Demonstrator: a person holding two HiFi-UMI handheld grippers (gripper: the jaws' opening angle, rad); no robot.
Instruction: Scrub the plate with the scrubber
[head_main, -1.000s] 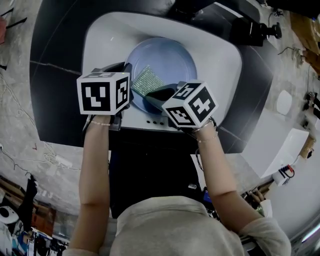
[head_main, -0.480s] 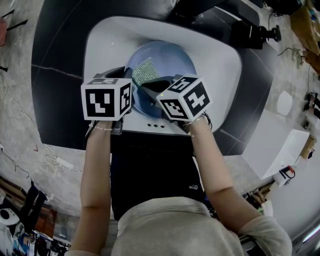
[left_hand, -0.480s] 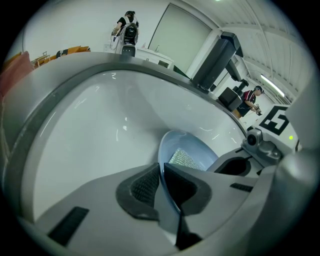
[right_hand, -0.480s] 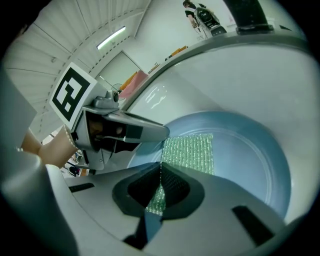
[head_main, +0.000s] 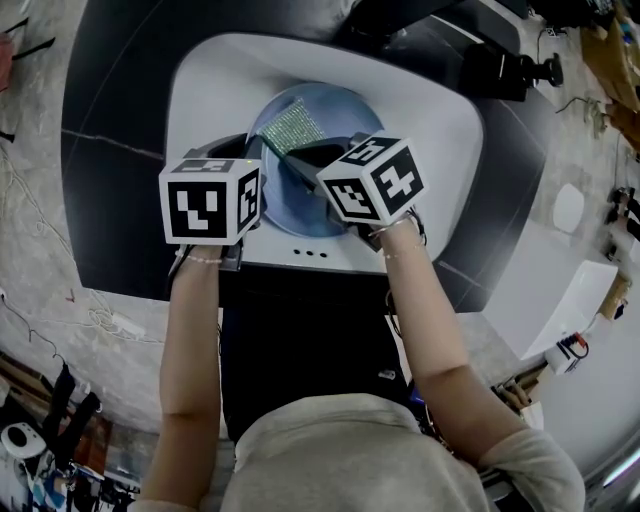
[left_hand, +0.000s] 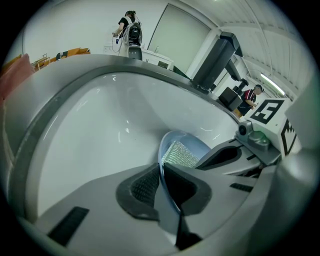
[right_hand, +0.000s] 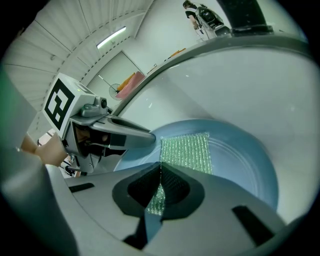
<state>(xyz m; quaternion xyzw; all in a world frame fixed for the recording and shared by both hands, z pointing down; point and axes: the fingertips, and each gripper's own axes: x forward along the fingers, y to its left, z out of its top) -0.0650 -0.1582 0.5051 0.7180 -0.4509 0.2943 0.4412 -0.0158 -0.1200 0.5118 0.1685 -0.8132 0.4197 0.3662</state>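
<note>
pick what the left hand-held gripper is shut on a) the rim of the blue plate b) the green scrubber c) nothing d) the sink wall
A: the left gripper view shows the left hand-held gripper with its jaws closed on the rim of the blue plate, while the green scrubber is pinched by the right hand-held gripper.

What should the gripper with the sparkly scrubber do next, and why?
Probably slide the scrubber back across the plate toward the person. The right gripper is shut on the scrubber's edge, and the pad lies flat on the plate near its far rim, so most of the plate's face is uncovered. The left gripper is shut on the plate's rim, steadying it.
</note>
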